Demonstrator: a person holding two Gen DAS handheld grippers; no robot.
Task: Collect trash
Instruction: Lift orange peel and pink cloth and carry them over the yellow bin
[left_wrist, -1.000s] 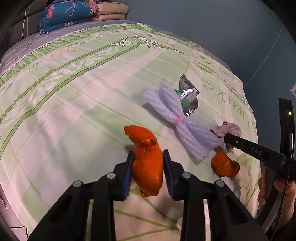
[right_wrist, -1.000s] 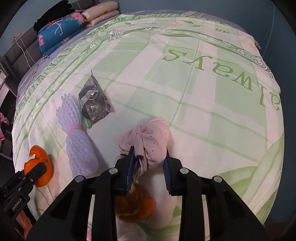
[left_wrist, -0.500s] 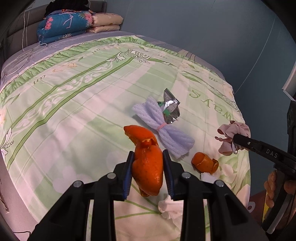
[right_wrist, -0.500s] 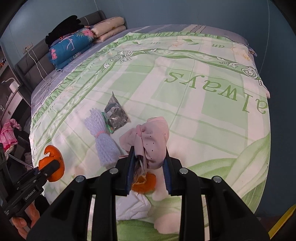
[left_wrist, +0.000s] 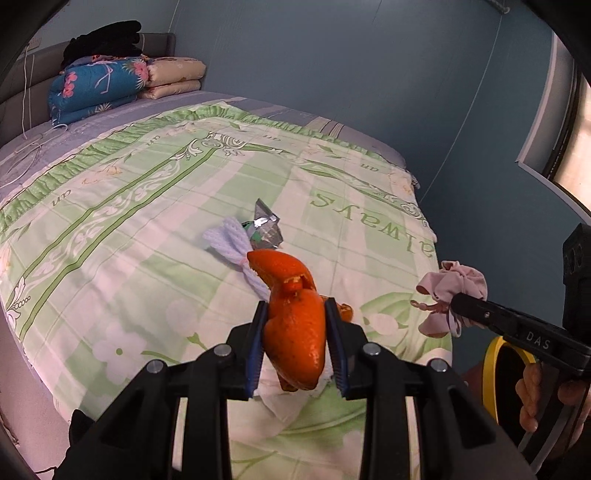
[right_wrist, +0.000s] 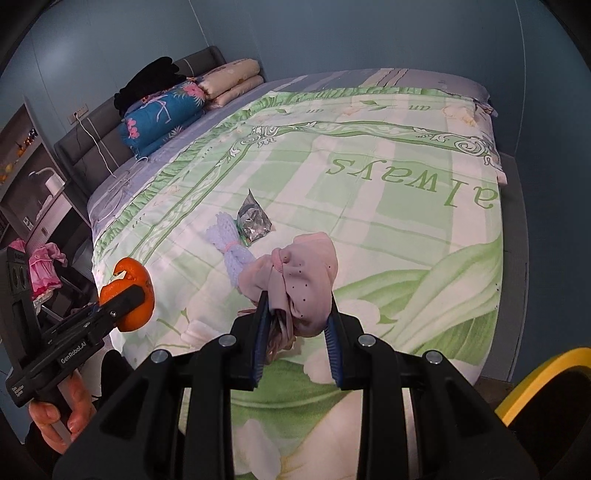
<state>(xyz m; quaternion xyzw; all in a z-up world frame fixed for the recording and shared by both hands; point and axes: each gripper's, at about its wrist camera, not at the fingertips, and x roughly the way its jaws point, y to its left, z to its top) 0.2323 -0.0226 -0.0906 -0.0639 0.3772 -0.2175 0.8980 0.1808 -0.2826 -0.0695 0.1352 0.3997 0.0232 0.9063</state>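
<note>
- The lower end of the peel (left_wrist: 295, 332) is cut off from view behind the left gripper (left_wrist: 295, 345); the peel is clamped between both blue pads, the jaws being narrowly parted and closed on it.
- The peel is held clear above the bed (left_wrist: 147, 229).
- In the right wrist view, the lower folds of the pink cloth (right_wrist: 299, 284) are hidden between the pads of the right gripper (right_wrist: 295, 347); the jaws are narrowly parted and closed on the cloth, which bulges above them.
- What the cloth is cannot be made out.
- A second peel piece (left_wrist: 345, 312) is mostly hidden behind the left gripper's right pad.
- White paper (left_wrist: 284, 400) on the bed is partly covered by the left gripper.
- A foam net (right_wrist: 231, 247) and a foil wrapper (right_wrist: 253, 223) are seen touching each other mid-bed, well apart from both grippers.
- A yellow rim (right_wrist: 543, 376) is cut off at the frame edge, beside the bed.
- Folded quilts (right_wrist: 173, 110) are stacked at the headboard.
</note>
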